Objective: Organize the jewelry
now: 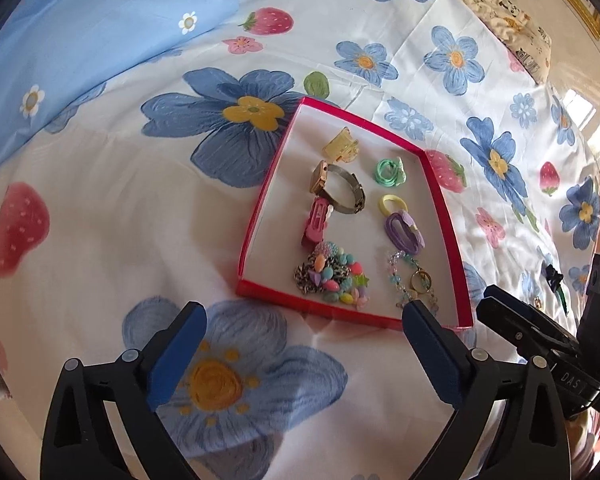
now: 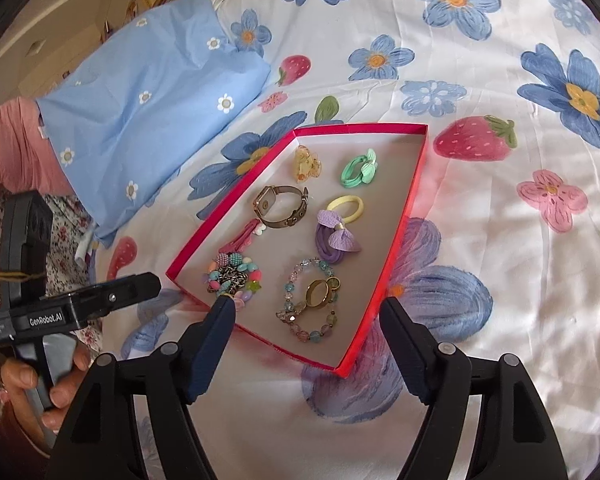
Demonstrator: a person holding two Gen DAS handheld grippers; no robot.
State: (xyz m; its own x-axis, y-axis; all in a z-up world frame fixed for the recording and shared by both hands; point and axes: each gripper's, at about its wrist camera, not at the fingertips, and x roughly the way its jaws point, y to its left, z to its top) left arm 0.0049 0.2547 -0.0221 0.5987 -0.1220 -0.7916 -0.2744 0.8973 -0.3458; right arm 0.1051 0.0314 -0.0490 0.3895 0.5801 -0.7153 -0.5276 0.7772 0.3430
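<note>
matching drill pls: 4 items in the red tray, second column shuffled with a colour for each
Items in the red tray:
1. hair claw
2. scrunchie with bow
3. looped hair tie at the far corner
4. snap clip

Colours:
A. green
B. pink
C. translucent yellow
D. purple

Pairs: 1-C, 2-D, 3-A, 4-B
</note>
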